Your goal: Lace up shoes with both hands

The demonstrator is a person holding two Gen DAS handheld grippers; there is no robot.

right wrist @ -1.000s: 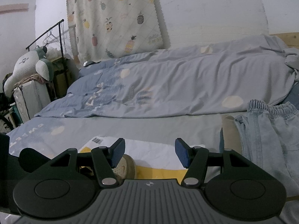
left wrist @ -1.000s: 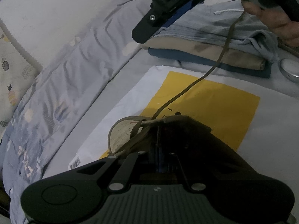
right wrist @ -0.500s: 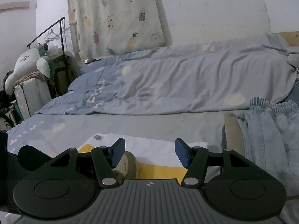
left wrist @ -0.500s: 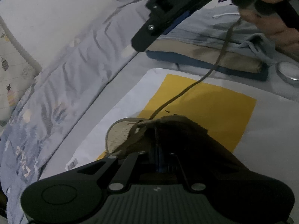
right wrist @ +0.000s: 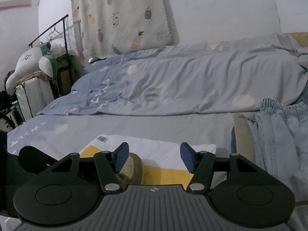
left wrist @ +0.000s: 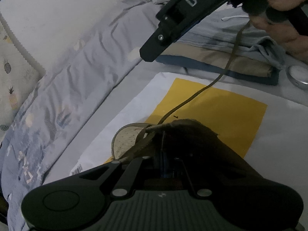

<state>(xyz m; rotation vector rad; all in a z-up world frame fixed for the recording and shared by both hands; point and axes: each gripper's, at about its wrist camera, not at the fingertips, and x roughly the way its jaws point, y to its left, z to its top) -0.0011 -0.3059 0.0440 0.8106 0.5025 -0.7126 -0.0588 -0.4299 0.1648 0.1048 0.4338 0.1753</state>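
Left gripper (left wrist: 163, 144) points steeply down, jaws fully closed. Right gripper (right wrist: 153, 157) tilts gently down, blue pads (right wrist: 187, 160) parted, nothing between; its hand (left wrist: 284, 19) sits at one o'clock

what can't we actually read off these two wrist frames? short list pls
- Left tool contact: left wrist view, too dark; what it clamps on the shoe is unclear.
- Upper end of the lace: left wrist view, vanishes behind the hand.
- Most of the shoe: right wrist view, only the toe shows behind the open right tool.
- Eyelets threaded: shadowed in both views.
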